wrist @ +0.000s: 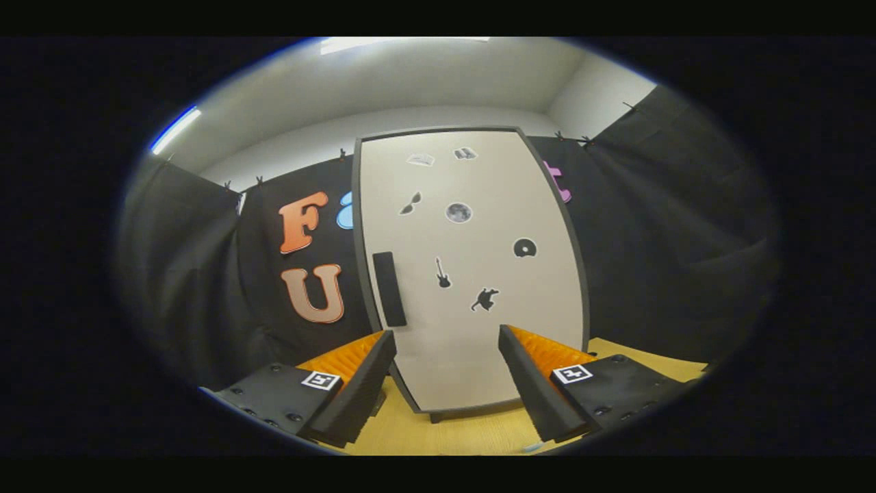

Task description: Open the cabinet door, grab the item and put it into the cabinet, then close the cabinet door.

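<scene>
Cabinet time: tall pale cabinet door with a dark grey frame (472, 274) sitting dead centre of the frame, fully closed, standing on a yellow woven-look tabletop (438, 431). Long black rectangular handle (389, 289) mounted upright near the door's left edge, so probably hinged on the right and meant to swing out from the left. Makes sense to be lined up square on like this before reaching for it.

Gripper (446, 380) at the bottom centre of the frame, jaws spread wide apart, nothing between them, just the lower part of the door showing through the gap. Handle a little up and left of the left finger, still apart from it, no contact yet. Guessing step one (opening the door) hasn't started.

Can't spot the item to be stored anywhere, so no idea where that is. Only a tiny pale sliver at the very bottom edge, too small to call.

As for writing: none readable on the door. Just a scatter of small black stickers (445, 272), looks like a guitar, sunglasses, a moon, a disc, some leaping figure, plus two little photo-like ones near the top. Square black-and-white marker tags (572, 373) on each finger body, patterns only, no text.
</scene>
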Demonstrator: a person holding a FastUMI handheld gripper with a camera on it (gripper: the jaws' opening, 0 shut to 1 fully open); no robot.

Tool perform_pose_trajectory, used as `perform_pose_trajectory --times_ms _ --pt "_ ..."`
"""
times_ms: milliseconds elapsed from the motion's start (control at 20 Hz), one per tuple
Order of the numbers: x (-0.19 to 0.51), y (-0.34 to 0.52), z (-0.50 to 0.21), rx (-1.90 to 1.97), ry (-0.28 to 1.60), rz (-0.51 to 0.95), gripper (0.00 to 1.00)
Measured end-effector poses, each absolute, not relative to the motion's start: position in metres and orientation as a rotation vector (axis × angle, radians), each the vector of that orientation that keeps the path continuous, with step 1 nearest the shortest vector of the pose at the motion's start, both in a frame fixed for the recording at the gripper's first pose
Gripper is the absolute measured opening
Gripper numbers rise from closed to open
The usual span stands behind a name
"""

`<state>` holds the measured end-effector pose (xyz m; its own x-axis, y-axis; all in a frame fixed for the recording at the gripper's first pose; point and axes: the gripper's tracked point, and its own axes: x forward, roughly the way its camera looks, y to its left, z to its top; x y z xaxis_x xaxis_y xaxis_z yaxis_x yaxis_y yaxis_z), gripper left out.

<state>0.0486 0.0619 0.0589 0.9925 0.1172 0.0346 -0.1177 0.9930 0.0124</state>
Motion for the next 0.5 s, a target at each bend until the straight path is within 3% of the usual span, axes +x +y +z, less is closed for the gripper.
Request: perform_pose_trajectory --times_ms 250,500 --pt "0.116 0.108 0.091 -0.083 -0.106 0.15 0.97" --pt "0.18 0.149 0.059 -0.014 0.014 0.227 0.97"
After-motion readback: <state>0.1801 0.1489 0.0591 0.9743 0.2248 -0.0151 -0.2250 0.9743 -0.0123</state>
